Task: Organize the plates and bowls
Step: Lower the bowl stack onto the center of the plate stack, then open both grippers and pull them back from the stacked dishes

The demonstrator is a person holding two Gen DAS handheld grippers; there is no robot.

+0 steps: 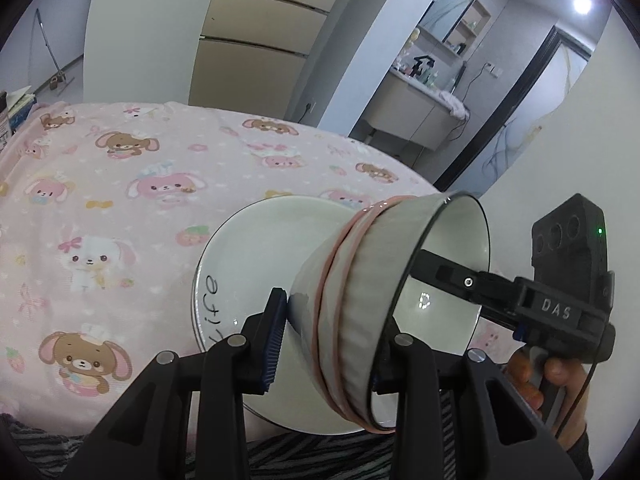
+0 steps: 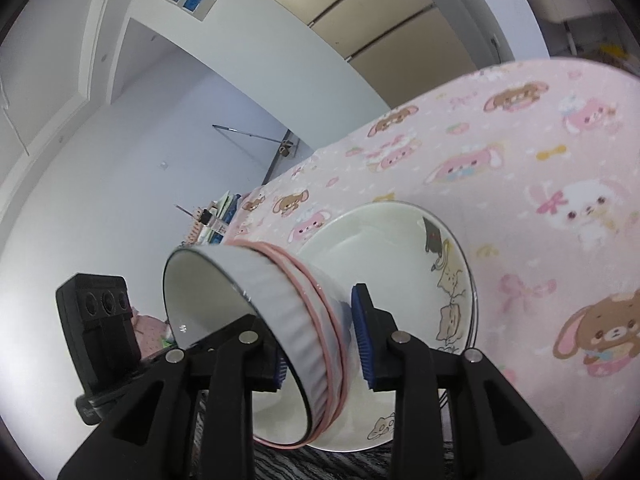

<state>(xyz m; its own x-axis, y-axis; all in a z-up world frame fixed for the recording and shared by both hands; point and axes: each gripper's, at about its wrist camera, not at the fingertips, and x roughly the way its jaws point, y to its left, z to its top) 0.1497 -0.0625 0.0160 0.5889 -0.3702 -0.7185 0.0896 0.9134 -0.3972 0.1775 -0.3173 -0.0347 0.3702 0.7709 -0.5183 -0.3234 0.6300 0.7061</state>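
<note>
A ribbed grey-white bowl (image 1: 360, 280) with pink bands hangs tipped on its side above a white plate (image 1: 248, 248) marked "Life". My left gripper (image 1: 328, 340) is shut on the bowl's wall, one blue pad (image 1: 276, 340) outside and the other inside. My right gripper (image 1: 452, 276) reaches into the bowl's mouth from the right, held by a person's hand (image 1: 560, 376). In the right wrist view the same bowl (image 2: 288, 320) sits between the blue pads (image 2: 362, 340) of my right gripper (image 2: 320, 344), which is shut on its wall. The plate (image 2: 400, 240) below shows cartoon drawings.
The table carries a pink cartoon-print cloth (image 1: 120, 200). A dark striped fabric (image 1: 300, 452) lies along the near edge. Books (image 2: 224, 216) stand at the table's far end. My left gripper's black housing (image 2: 96, 312) shows at the left.
</note>
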